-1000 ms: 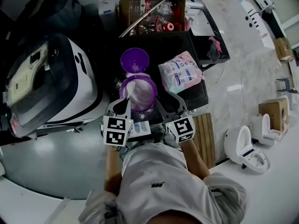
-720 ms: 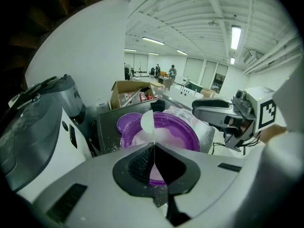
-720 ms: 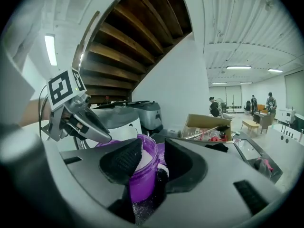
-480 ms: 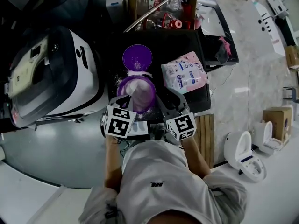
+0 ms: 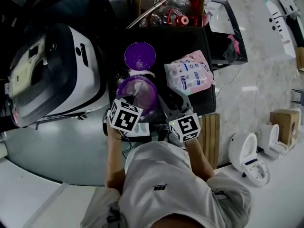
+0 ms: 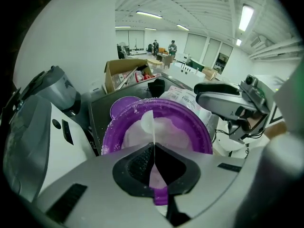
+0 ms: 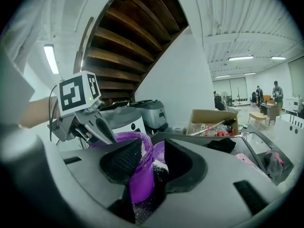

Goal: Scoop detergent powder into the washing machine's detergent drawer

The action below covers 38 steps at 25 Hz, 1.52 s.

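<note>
At 6 o'clock in the head view, below both tools, is the person's grey shirt [image 5: 159,175]. The left tool [image 6: 153,158] has its jaws pressed together on the flat handle of a thin translucent white plastic scoop [image 6: 147,121]. The handle shows as a pale line in the seam between the pads. The bowl of the scoop stands up out of the white detergent powder [image 6: 175,133].

That powder fills much of a round purple plastic tub [image 7: 141,177], which sits uncovered on the black table [image 5: 164,42] just ahead of both tools. The right tool [image 7: 149,162] holds the tub by its wall at about 4 o'clock on the rim. Its jaws are only a little apart, one ribbed pad against the inside of the wall and the other outside it, with the purple plastic between them. Loose grains dust the purple wall and the dark surface under this tool.

At 12 o'clock from the tub, just beyond it, a round purple plastic lid [image 5: 139,56] lies flat, with spilled white grains [image 5: 142,73] scattered between the two. At 2 o'clock lies a pink and white plastic detergent pouch [image 5: 190,72], flat on the table near the tub.

At 9 o'clock, beside the table, stands the white and black washing machine [image 5: 57,75]. Its detergent drawer cannot be made out.

Farther off at 12 o'clock, past the lid, an open brown cardboard box [image 6: 113,75] holds jumbled items.
</note>
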### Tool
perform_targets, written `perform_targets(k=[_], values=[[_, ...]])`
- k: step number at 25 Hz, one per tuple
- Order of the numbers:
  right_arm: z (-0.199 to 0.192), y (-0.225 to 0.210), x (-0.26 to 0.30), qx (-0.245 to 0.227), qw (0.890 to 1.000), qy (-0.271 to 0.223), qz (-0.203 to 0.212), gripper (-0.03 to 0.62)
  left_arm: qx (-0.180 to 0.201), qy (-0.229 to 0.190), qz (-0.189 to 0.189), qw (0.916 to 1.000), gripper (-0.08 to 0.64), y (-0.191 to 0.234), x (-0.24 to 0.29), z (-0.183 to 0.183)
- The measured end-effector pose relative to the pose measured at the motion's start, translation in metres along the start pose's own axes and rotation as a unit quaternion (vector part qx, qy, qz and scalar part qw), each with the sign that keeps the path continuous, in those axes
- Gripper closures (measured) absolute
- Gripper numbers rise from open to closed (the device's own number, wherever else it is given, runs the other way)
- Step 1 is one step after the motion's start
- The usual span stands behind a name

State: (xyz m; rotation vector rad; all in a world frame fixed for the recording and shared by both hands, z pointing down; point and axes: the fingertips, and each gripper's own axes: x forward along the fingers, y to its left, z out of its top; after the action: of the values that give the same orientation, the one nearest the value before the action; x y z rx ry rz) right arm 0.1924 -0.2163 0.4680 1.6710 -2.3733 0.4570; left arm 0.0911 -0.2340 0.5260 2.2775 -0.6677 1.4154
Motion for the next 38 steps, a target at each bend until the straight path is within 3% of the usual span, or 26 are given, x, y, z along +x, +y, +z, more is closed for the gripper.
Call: perform_targets(k=[15, 24, 30, 38], values=[[0.002, -0.021, 0.008, -0.002, 1.0, 0.002, 0.027, 0.451, 0.04, 0.104, 0.031, 0.9933, 0.545, 0.002, 0.023, 0.003], [0.009, -0.021, 0.013, -0.036, 0.998, 0.01, 0.041, 0.451, 0.054, 0.141, 0.015, 0.9884, 0.545, -0.002, 0.031, 0.003], [0.011, -0.023, 0.013, -0.037, 0.999, 0.006, 0.035, 0.451, 0.07, 0.156, -0.016, 0.9851, 0.545, -0.014, 0.036, 0.003], [0.012, -0.025, 0.005, -0.023, 1.0, 0.009, 0.017, 0.451, 0.07, 0.146, -0.099, 0.9819, 0.545, -0.04, 0.034, 0.003]])
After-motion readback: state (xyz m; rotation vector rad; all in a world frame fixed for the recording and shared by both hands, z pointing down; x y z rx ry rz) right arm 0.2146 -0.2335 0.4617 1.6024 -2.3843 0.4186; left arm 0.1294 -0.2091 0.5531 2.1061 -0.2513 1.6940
